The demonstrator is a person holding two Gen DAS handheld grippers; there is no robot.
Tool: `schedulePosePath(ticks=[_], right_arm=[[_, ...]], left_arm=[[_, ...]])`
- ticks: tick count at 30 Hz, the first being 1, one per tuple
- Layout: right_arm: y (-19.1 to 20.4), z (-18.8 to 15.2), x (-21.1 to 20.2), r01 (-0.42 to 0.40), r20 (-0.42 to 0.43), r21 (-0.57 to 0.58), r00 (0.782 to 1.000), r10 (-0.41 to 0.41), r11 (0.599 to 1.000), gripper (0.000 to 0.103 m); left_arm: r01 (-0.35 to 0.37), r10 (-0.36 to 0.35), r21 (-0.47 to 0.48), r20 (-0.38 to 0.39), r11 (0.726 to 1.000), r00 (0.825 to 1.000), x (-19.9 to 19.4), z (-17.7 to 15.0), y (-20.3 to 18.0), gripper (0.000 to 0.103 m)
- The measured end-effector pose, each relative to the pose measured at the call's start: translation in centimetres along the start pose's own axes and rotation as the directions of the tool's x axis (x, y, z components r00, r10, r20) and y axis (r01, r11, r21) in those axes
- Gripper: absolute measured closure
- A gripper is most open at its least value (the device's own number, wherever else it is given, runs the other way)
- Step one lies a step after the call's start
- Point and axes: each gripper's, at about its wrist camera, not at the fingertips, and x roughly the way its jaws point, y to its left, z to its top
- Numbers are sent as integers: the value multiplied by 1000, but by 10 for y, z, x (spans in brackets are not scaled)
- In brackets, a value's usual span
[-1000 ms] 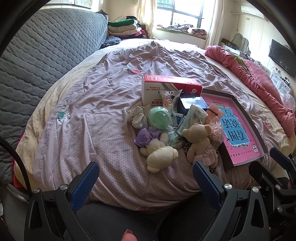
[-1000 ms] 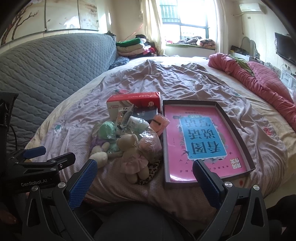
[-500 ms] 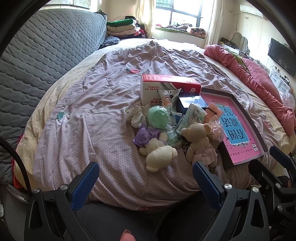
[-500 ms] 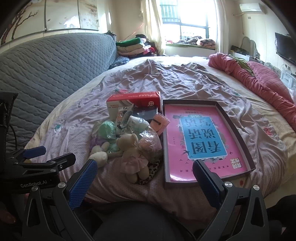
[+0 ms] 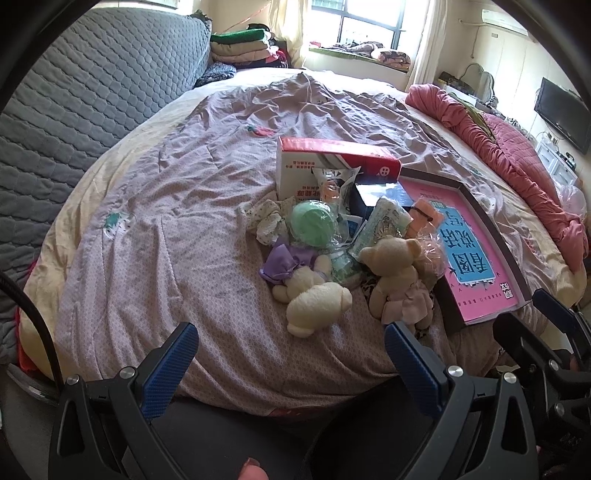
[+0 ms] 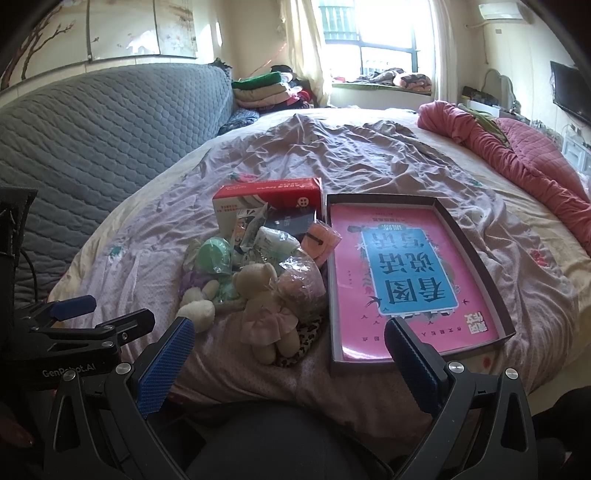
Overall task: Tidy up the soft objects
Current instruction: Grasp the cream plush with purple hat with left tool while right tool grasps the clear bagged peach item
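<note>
Soft toys (image 5: 332, 273) heaped on bed (image 5: 177, 258), near edge, beside pink tray (image 6: 476, 258). Left hand-held gripper (image 5: 291, 363) and right hand-held gripper (image 6: 290, 356) both spread wide, empty, short of heap. Red box (image 5: 332, 155) behind.

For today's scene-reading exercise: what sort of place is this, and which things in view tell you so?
Most likely a home bedroom. A wide bed with a rumpled cover fills the room, a padded grey headboard runs along one side, folded blankets are stacked near the window, and soft toys lie on the bed.
</note>
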Motion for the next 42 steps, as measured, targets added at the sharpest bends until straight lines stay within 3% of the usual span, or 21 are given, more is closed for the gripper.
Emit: schedulePosePath(ticks=[19, 32, 42], right_arm=[[-29, 10, 45, 58, -79, -8, 995, -59, 998, 0], [-22, 18, 91, 50, -106, -98, 993, -61, 994, 1], [-23, 25, 113, 31, -118, -125, 992, -46, 992, 15]], left_arm=[[41, -50, -60, -150, 997, 987, 55, 7, 8, 2], [59, -69, -69, -157, 996, 985, 85, 21, -2, 2], [18, -33, -81, -191, 997, 981, 107, 24, 3, 2]])
